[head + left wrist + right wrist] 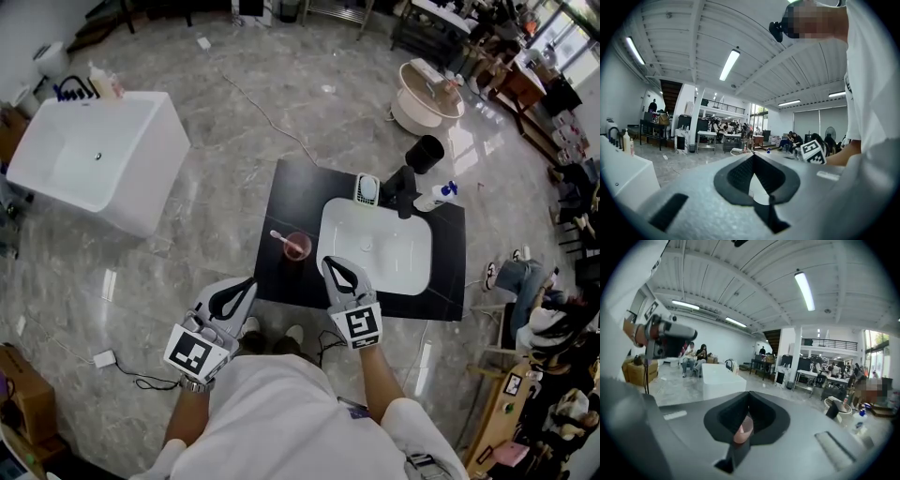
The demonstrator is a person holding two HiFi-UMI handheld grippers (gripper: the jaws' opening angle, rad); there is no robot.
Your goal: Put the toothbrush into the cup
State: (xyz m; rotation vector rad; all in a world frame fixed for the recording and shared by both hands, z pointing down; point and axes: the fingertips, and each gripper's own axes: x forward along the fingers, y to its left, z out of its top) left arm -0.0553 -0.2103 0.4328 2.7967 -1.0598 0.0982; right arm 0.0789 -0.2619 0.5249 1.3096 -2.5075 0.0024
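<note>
Toothbrush (279,235) apparently in cup (298,247), lower end hidden.

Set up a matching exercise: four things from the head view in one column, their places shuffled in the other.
Things
1. pink translucent plastic cup
2. white plastic bottle with a blue cap
3. black metal faucet
4. white rectangular bathtub

Places
A. on the floor, far left
B. at the back edge of the white sink
C. on the black counter, left of the sink
D. at the counter's back right

Pairs: 1-C, 2-D, 3-B, 4-A
</note>
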